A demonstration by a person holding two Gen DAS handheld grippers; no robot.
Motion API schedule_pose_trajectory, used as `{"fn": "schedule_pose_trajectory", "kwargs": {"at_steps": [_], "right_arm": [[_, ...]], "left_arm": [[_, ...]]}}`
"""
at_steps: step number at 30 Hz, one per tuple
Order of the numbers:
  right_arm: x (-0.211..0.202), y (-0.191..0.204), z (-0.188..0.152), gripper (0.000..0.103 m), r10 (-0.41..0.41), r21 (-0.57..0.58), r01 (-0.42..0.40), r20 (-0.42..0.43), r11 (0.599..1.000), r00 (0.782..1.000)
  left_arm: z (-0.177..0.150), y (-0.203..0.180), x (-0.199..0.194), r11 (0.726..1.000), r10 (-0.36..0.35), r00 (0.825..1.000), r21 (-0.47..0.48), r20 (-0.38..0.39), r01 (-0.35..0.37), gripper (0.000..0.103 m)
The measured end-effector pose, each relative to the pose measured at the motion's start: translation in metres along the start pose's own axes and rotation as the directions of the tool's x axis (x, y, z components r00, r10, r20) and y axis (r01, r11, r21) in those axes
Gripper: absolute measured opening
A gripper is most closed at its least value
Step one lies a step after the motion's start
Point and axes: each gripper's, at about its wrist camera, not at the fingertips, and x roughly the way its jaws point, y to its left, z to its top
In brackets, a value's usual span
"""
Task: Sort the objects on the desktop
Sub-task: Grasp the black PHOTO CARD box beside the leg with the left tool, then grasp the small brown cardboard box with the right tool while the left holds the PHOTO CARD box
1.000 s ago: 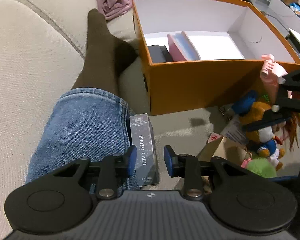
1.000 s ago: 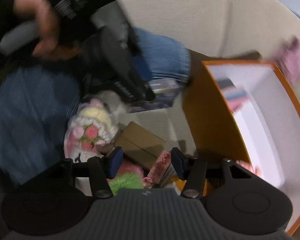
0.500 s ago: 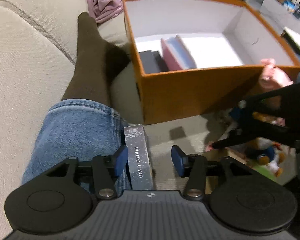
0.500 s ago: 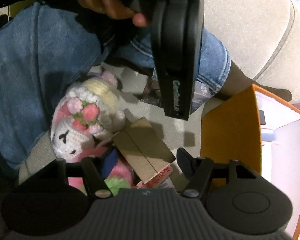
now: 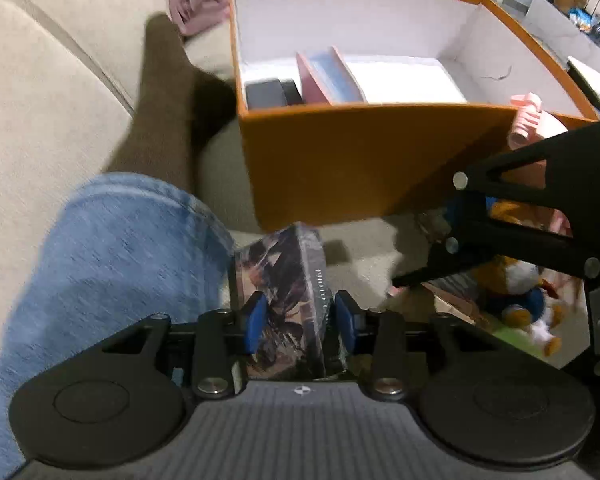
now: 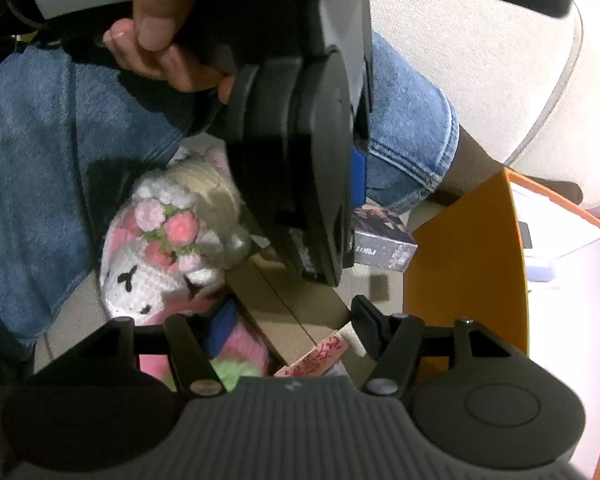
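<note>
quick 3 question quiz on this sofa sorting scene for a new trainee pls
1. True or false: the left gripper is closed on the photo card box.
2. Which is the right gripper holding? A) the crochet bunny B) the brown cardboard box C) nothing
3. Fill in: the pink book stands inside the ____ storage box.

Key: 1 true; 2 C, its jaws are spread with no contact; 3 orange.
</note>
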Motion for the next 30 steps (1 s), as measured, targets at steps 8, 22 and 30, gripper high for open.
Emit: {"fn": "schedule_pose_trajectory", "kwargs": {"at_steps": [8,22,30], "right_arm": [[-0.003,-0.02,-0.003,0.061,0.052,0.159,-0.049,-0.012,0.986,0.999],[0.005,-0.035,0.007,0.053,-0.046,0.299,0.044,0.0,0.953,0.999],[0.018,-0.029,0.018,0.049,-0.06,0.301,0.046,0.035,0.953,0.998]], "left_arm": [[0.006,0.017,-0.016,0.999,0.047,0.999,0.014,0.008,-0.047,0.04],[0.007,0.023,-0.017,1.0,0.026,1.0,0.007,-0.014,-0.026,0.035],[0.009,0.03,-0.017,1.0,0.004,1.0,0.004,-0.02,-0.003,0.032]]}}
